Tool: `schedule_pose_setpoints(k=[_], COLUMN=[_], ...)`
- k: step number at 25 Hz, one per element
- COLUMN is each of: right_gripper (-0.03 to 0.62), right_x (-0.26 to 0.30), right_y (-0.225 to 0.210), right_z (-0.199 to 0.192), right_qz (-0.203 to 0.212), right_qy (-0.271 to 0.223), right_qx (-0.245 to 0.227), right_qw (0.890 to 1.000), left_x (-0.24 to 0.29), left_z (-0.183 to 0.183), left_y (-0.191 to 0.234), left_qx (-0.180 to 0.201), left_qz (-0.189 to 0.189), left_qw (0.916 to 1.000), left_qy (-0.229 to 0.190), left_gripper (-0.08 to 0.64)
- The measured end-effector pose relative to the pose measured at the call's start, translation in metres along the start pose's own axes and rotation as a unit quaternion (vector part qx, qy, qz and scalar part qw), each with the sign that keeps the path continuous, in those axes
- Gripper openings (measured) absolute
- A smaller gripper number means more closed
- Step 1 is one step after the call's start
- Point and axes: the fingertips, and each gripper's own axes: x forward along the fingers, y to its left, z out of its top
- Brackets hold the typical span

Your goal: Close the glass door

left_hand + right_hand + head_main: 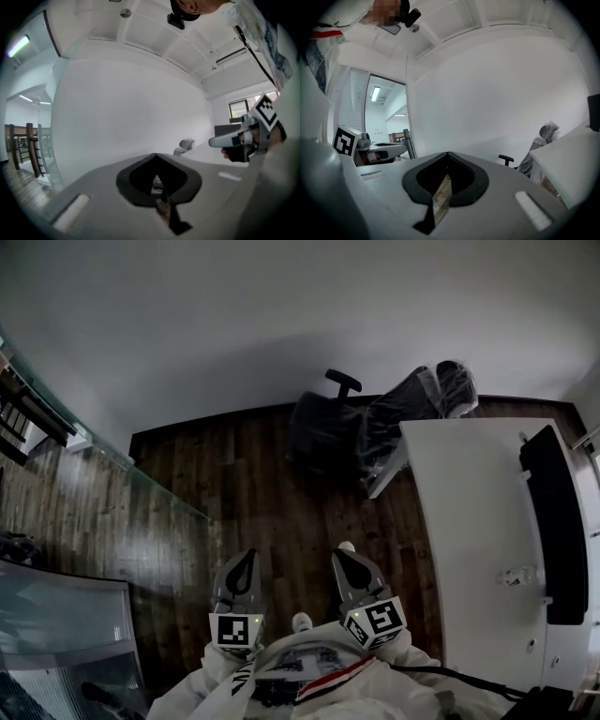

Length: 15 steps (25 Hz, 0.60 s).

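The glass door (pixel 112 460) stands at the left in the head view, its top edge running slantwise over the dark wood floor. In the left gripper view the glass door (pixel 49 122) is a clear pane at the far left. In the right gripper view a doorway (pixel 386 117) opens to the left of the white wall. My left gripper (pixel 246 557) and right gripper (pixel 344 551) are held side by side low in the head view, pointing forward. Both are shut with nothing in them and are well short of the glass. The left gripper (pixel 156 154) and right gripper (pixel 447 153) face the white wall.
An office chair wrapped in plastic (pixel 375 423) stands against the far wall. A white desk (pixel 478 540) with a black screen (pixel 553 521) fills the right side. Dark wooden railings (pixel 23 413) show beyond the glass at the left.
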Motion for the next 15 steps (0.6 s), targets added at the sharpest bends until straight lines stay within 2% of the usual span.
schedule_pose_setpoints(k=[9, 15], right_gripper=[0.005, 0.005], right_x=[0.101, 0.144], right_y=[-0.099, -0.159], right_z=[0.054, 0.078], right_qz=[0.032, 0.041], right_qy=[-0.011, -0.006], right_qx=[-0.004, -0.001], right_qw=[0.999, 0.999], left_x=[0.135, 0.209], left_z=[0.036, 0.052], left_y=[0.006, 0.007], left_qx=[0.01, 0.01], left_qz=[0.024, 0.034], left_qw=[0.9997, 0.9994], left_qy=[-0.004, 0.001], left_gripper=[0.002, 0.002])
